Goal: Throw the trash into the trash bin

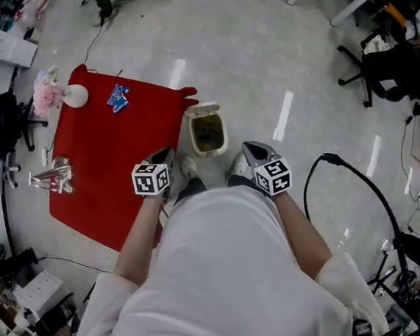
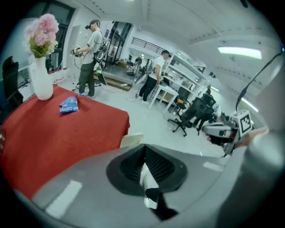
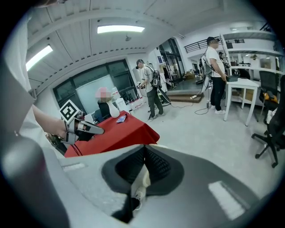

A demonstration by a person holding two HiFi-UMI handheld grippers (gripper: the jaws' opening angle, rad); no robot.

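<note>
The left gripper (image 1: 165,155) has its jaws pressed together on nothing. The right gripper (image 1: 252,150) is closed and empty too, and both are held close to the person's body. Between them on the floor stands a cream trash bin (image 1: 191,136), lid open, just beside the red tablecloth (image 1: 114,169). The trash, a flat blue coffee sachet (image 1: 118,98) with white print, lies on the cloth near a white vase (image 1: 75,96), well apart from both grippers.

the blue packet (image 2: 68,105) on the red tablecloth (image 2: 53,142) bore white print that read "coffee", with the letters "rip" before it; the start of that line was unclear. each marker cube (image 1: 150,179) carried only black-and-white square code patterns. other print was too small to read.
</note>
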